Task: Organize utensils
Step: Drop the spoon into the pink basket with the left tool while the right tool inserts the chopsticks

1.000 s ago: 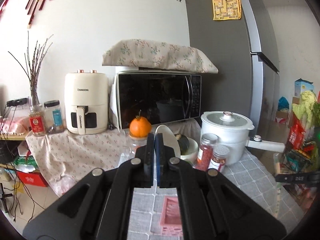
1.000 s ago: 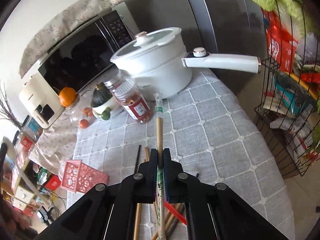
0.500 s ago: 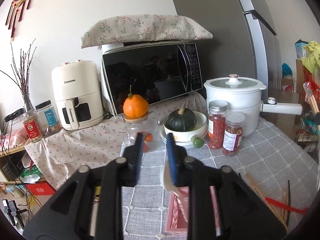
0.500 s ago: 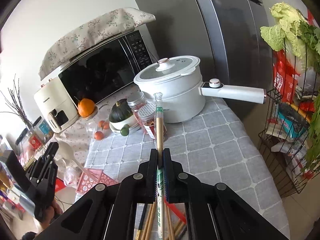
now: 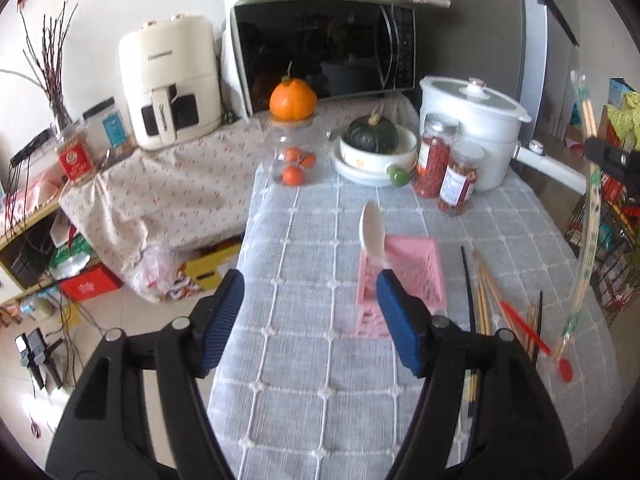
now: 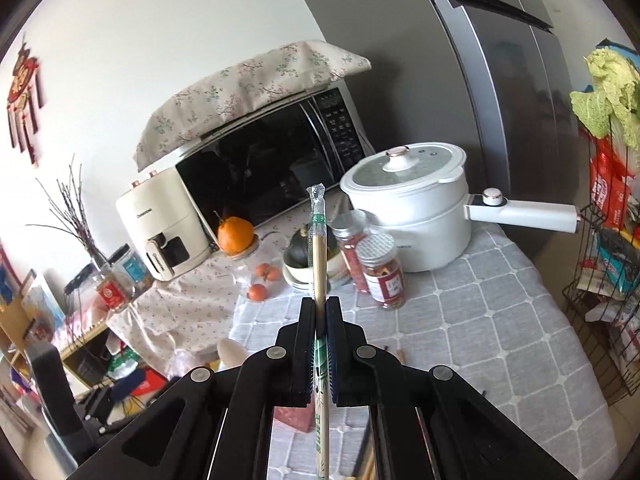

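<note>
Pink plastic lattice straight ahead in the left wrist view: the pink basket, boxy and open-topped, on the grey quilted cloth of the worktop. In it, leaning up and away, a white spoon — glossy, smooth, bowl end uppermost, handle down beside the right-hand blue ribbed pad. Left tool wide, jaws opening, nothing pressed between them. Right of the basket, flat on the cloth and lengthwise away from the camera: loose chopsticks, pale wood and one dark, with a thin red spoon across them. At the far right edge, the right tool high above the worktop, with the wrapped chopsticks hanging long and near upright, well apart from the basket.

Then the right wrist view. Right tool clamped narrow on the wrapped chopsticks: bamboo in a clear crinkled sleeve with green print, long axis along the jaws and out past the tips. Pink basket below and behind the tips, mostly hidden under the jaws, a little to the left. By the look of it, the nearer hand for that pair; basket mouth upward, so likely a tip-down, end-first entry beside the spoon.
</note>
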Available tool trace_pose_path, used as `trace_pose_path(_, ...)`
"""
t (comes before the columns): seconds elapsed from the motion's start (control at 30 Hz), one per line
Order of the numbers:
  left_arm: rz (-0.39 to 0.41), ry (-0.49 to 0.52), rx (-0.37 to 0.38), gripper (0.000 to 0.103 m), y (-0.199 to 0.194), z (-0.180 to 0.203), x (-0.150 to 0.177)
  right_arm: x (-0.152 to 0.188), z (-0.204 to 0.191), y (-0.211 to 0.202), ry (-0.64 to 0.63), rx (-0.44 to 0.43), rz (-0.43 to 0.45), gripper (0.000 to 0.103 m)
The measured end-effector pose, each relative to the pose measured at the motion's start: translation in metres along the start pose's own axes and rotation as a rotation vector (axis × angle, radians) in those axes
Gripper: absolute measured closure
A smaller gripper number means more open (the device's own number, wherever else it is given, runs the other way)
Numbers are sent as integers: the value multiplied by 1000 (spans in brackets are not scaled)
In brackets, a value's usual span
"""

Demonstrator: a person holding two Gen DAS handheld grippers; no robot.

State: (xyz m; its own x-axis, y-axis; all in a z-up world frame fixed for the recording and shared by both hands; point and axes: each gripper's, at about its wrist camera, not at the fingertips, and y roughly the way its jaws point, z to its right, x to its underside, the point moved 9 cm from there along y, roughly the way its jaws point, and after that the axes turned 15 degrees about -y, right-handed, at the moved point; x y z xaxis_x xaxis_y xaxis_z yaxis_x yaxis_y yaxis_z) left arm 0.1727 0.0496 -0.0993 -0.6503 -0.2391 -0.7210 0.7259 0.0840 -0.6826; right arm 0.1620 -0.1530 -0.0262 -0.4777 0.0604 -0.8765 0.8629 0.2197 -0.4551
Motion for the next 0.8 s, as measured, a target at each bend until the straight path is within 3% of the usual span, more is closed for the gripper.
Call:
trace_pose_path(0.2, -152, -135, 63, 26, 5, -19, 23, -19, -41, 17, -15, -42, 65, 98)
trace_pose_path(0.33, -176, -113, 80, 26, 6, -17, 26, -32, -65, 37, -59, -34, 115, 98)
trace_pose_path(0.5, -197, -107, 46, 26, 11, -30, 28, -38, -80, 68, -122, 18, 161, 98)
trace_pose_path(0.7, -211, -139, 49, 26, 14, -38, 25, -28, -85, 93, -179, 106, 200, 97)
trace_pose_path(0.8, -215, -135, 46, 25, 15, -38, 26, -18, -85, 99, -157, 98, 183, 97)
